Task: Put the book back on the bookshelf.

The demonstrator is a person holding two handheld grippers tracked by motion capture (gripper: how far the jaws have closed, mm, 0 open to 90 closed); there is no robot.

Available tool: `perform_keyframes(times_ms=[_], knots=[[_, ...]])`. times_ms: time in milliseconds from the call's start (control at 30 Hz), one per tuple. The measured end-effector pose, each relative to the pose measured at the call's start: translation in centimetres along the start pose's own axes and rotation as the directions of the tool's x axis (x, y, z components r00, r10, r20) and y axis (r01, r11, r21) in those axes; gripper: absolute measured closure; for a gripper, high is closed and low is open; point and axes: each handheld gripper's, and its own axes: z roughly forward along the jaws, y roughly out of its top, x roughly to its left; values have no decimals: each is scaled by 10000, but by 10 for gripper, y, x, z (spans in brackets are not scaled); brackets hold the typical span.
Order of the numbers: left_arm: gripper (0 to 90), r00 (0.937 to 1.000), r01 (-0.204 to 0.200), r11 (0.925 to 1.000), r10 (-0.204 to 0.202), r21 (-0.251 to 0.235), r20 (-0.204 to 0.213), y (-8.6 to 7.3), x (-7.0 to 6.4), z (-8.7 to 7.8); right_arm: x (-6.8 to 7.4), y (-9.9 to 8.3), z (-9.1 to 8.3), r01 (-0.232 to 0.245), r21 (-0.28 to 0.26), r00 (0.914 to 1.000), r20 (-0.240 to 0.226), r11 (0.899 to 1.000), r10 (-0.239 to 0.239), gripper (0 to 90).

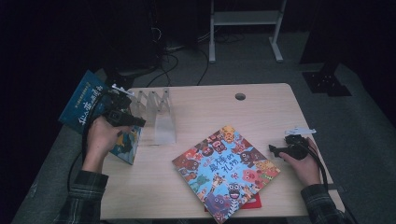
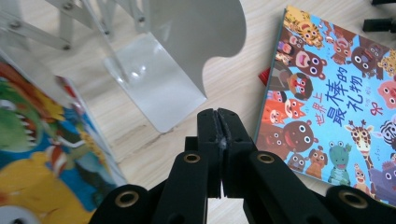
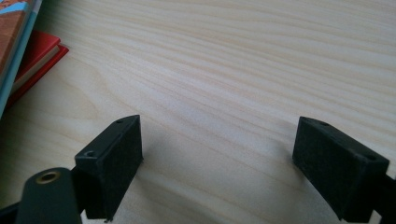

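Two picture books and an expandable metal book rack occupy the wooden table. In the high view, the left gripper hovers beside the rack, just above a blue picture book standing tilted at the table's left edge, while the right gripper rests near the right edge, just beside the animal-cover picture book lying flat at centre. The left gripper view adds that its jaws are clenched together on nothing, with the rack's white plate ahead and the standing book's cover to one side. The right gripper view adds that its jaws are released, spread wide over bare wood, and reveals a red book underneath the animal-cover book.
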Motion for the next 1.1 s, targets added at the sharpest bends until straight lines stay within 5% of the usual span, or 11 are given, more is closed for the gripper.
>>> perform_keyframes(times_ms=[700, 933, 1100], knots=[[608, 9981, -355, 9990, 341, 260, 509, -45, -23, 81, 0, 0, 0, -5, -3, 10000, -3, 10000, 5, 150], [502, 9923, -417, 9991, 416, -15, 1168, -53, -30, 101, 0, 0, 0, -10, -1, 10000, -19, 10000, 10, 151], [429, 9855, -896, 9959, 906, -132, 1438, -56, -37, 113, 0, -1, -1, 51, 5, 10000, -38, 10000, -51, 153]])
